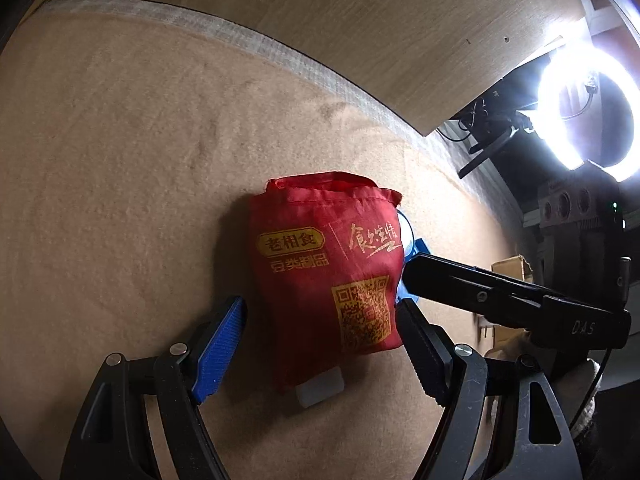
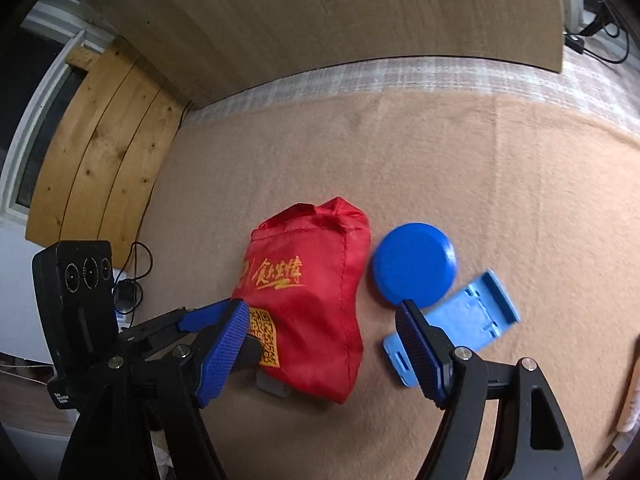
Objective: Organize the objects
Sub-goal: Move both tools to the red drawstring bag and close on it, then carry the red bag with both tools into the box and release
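A red cloth bag [image 1: 324,276] with yellow print and a QR code lies on the tan felt [image 1: 120,200]. My left gripper [image 1: 320,306] straddles its lower half, open, with a gap at the blue left pad [image 1: 222,344]. A small white block [image 1: 320,390] peeks out under the bag's bottom edge. In the right wrist view the same red bag [image 2: 304,300] lies between the fingers of my right gripper [image 2: 322,306], also open. Right of the bag lie a blue round lid [image 2: 414,264] and a light blue plastic holder [image 2: 456,324].
A wooden board [image 2: 320,20] stands along the back edge of the felt. Pine planks [image 2: 100,152] lean at the left, and a lit ring light [image 1: 584,116] glares at the right. A wooden stick [image 2: 628,392] lies at the far right edge.
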Tool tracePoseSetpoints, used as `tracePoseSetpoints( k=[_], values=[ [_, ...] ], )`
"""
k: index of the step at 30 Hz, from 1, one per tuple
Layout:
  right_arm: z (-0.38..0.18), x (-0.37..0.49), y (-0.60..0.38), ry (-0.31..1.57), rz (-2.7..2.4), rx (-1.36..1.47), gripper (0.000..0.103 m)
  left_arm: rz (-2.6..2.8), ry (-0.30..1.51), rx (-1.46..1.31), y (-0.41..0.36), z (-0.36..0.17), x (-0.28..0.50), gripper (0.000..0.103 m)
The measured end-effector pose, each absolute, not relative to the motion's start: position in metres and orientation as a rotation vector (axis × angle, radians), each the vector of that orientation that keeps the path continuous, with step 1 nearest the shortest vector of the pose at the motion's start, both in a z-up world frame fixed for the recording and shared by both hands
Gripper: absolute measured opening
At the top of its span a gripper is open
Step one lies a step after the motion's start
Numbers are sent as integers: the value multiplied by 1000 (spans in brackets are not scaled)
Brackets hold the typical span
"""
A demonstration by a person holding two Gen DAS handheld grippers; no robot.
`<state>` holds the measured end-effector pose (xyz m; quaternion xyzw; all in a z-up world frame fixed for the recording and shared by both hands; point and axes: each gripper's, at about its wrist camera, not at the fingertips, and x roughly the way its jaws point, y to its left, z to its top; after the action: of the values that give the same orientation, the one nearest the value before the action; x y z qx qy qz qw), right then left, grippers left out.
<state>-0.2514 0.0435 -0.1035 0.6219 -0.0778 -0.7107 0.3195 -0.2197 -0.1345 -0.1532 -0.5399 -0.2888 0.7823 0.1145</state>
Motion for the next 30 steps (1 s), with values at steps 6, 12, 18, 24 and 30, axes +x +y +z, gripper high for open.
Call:
tracePoseSetpoints(
  k=[6, 12, 18, 24, 30],
  values=[
    [-101, -250, 26, -184, -1844, 1638, 72, 2281, -864, -1572, -135, -157, -222, 68],
    [-107, -250, 17, -170, -1831, 1649, 65, 2302, -833, -1565, -133, -156, -223, 62],
    [-106, -250, 19, -191, -1835, 1640, 60, 2325, -812, -1555, -128, -148, -219, 57],
    [-87, -242, 36, -215, -1858, 1579, 60, 2367, -772, -1510, -116, -125, -211, 56],
    [-62, -234, 71, -248, -1907, 1509, 60, 2396, -707, -1442, -84, -96, -203, 56]
  ],
)
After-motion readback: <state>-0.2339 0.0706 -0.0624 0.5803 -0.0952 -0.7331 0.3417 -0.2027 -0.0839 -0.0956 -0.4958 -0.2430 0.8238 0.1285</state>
